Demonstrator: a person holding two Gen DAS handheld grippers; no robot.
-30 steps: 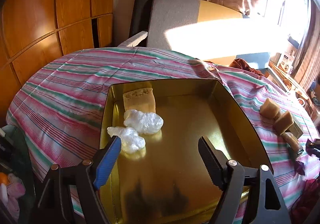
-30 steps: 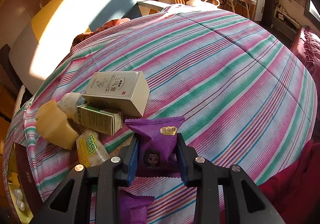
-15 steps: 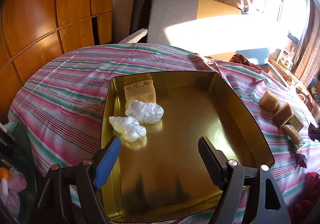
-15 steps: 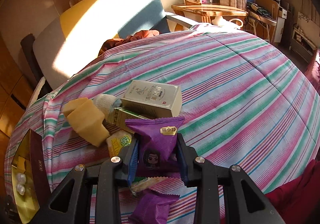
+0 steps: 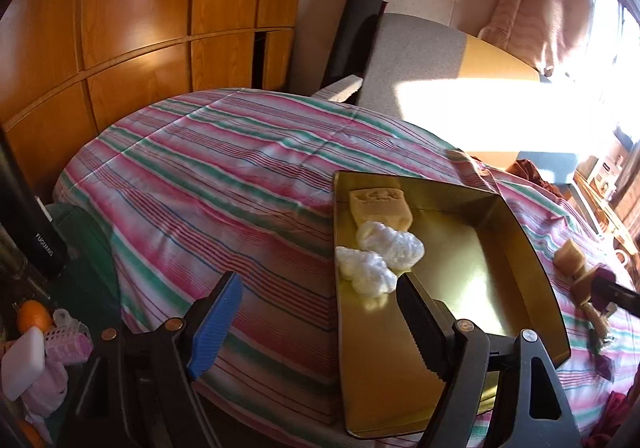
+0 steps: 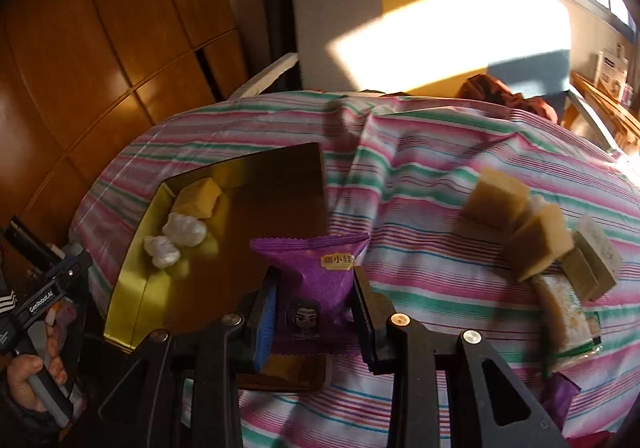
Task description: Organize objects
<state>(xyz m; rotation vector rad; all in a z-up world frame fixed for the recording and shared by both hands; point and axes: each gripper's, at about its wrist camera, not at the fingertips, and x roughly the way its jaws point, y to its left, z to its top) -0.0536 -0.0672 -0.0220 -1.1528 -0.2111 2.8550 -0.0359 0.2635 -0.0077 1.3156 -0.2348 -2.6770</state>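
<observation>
- The right gripper (image 6: 314, 310) is clamped on a purple snack packet (image 6: 316, 280), its two pads pressing the packet's sides and the serrated top edge sticking up past the fingertips
- Just beyond and to the left of those fingers lies the gold tin tray (image 6: 136, 288); the packet hangs above the tray's near right part
- Inside the tray, at its far left corner from these fingers, sit a tan block (image 6: 198, 196) and two white wrapped lumps (image 6: 176, 238), touching one another
- To the right of the right fingers, on the striped cloth (image 6: 420, 175), lies a cluster of tan blocks (image 6: 516, 217), small boxes and a pale wrapped bar (image 6: 564, 312), close together
- Another purple packet (image 6: 560, 394) lies at the lower right, near the gripper body
- The left gripper (image 5: 320, 322) stands with its jaws wide apart and nothing between them, the blue pad over the cloth and the dark pad over the tray's left rim
- Just ahead of its dark finger lie the white lumps, with the tan block past them
- At the far left, a hand (image 6: 30, 372) holds the left gripper's handle
</observation>
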